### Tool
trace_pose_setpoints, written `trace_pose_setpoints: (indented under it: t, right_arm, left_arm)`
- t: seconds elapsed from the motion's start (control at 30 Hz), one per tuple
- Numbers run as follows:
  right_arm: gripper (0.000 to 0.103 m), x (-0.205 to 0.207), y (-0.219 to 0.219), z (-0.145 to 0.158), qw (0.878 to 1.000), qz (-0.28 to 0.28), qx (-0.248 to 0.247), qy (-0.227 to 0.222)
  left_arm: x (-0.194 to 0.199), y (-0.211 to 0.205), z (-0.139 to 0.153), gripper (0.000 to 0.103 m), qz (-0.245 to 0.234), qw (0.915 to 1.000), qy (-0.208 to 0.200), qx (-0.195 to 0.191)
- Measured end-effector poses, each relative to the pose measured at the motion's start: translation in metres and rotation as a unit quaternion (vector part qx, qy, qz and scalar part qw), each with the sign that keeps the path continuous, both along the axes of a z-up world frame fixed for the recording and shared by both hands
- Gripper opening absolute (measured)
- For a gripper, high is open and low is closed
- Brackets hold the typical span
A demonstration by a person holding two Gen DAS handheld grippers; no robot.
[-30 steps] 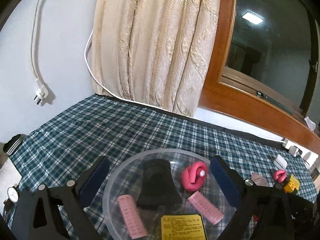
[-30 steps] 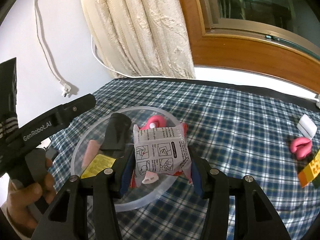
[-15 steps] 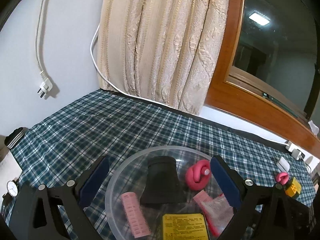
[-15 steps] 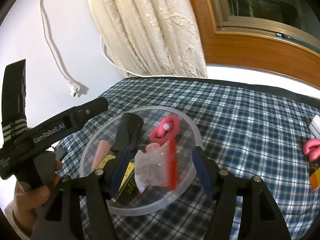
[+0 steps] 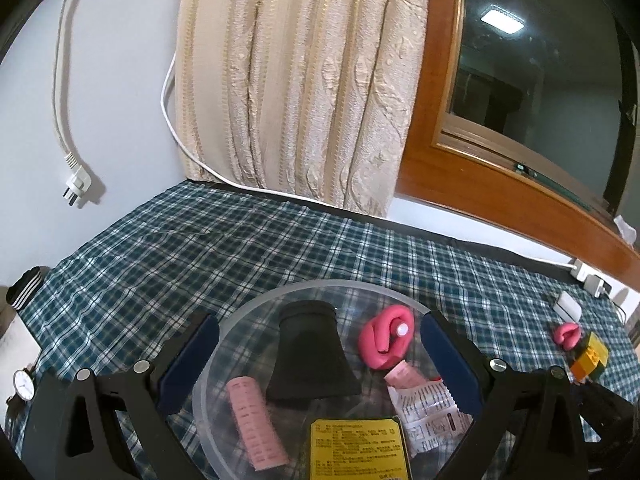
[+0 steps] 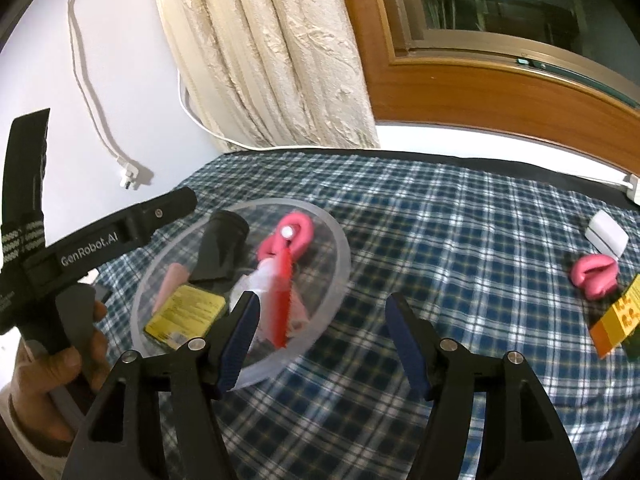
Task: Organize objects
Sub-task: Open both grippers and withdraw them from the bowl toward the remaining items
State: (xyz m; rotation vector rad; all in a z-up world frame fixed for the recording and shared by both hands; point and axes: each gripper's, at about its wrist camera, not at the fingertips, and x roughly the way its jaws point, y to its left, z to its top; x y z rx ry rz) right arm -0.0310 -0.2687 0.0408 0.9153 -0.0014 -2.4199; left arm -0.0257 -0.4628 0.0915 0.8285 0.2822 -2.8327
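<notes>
Here we see the right gripper [image 6: 320,336] spread wide with nothing between its fingers, while the red-edged sachet [image 5: 430,402] lies inside the clear bowl [image 6: 340,248], beside a coiled pink curler [image 5: 384,340], a black cone-shaped piece [image 5: 312,356], a pink roller [image 5: 256,420] and a yellow-labelled packet [image 5: 360,448]. Our left gripper [image 5: 316,360] is also splayed, its fingers straddling the bowl's rim on the plaid tablecloth [image 5: 200,248]. Off to the right, well apart from the bowl, we find another pink curler [image 6: 594,276], an orange-and-yellow block [image 6: 616,320] and a small white case [image 6: 606,234].
</notes>
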Motion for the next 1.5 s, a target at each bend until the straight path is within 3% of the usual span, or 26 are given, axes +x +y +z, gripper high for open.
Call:
trace_pose_setpoints:
  t: [0.33,0.5,0.77,1.5]
  right_arm:
    - [0.070,-0.006,0.037,-0.002,0.999,-0.050,0.000,-0.003]
    - [0.080,-0.010,0.066,-0.004,0.996,-0.088,0.002,-0.002]
    - [0.083,-0.014,0.108,-0.004,0.991,-0.135,0.000,-0.001]
    - [0.089,-0.009,0.186,-0.004,0.980,-0.198,0.010,0.002]
  left_arm:
    - [-0.005,0.014,-0.007,0.102,-0.016,0.9996,-0.013,-0.019]
    - [-0.007,0.026,-0.011,0.102,-0.030,0.9987,-0.021,-0.037]
    - [-0.010,0.040,-0.016,0.102,-0.045,0.9973,-0.029,-0.051]
    - [-0.009,0.106,-0.010,0.102,-0.114,0.9889,-0.037,-0.087]
